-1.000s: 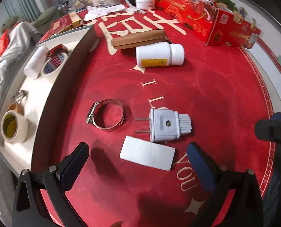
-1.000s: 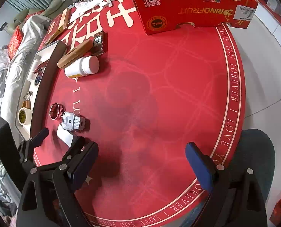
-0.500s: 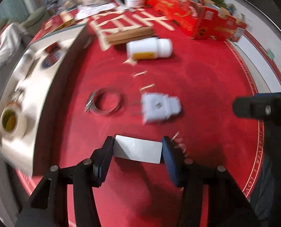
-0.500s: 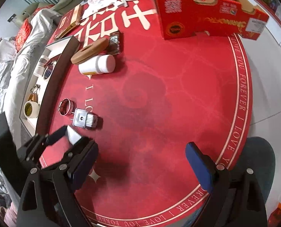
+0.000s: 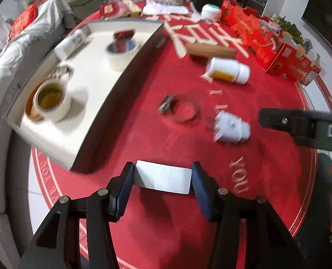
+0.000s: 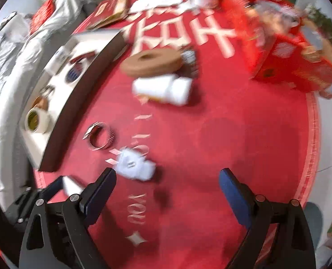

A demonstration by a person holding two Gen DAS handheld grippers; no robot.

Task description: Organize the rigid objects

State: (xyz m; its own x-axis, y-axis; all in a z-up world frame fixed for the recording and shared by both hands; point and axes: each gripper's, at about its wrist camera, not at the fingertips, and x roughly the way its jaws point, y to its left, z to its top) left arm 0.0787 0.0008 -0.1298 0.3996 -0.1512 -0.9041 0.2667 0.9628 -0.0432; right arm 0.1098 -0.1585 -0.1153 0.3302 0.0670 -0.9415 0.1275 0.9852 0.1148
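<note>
My left tongs (image 5: pixel 163 177) clamp the white card (image 5: pixel 163 180) by its short ends, lifted off the red desk (image 5: pixel 143 134) beside the tray (image 5: pixel 121 85) it belongs in, while my right tongs (image 6: pixel 167 192) hang wide apart near the plug (image 6: pixel 135 164), ready for it.

The card (image 5: pixel 163 180) looked like smooth matt white plastic, the hose clamp (image 5: pixel 181 109) shiny metal, the desk (image 5: pixel 157 139) cover soft red cloth.

Left tongs (image 5: pixel 163 179) narrowed, pads pressing a flat piece between them, right tongs (image 6: pixel 167 191) spread wide, low
</note>
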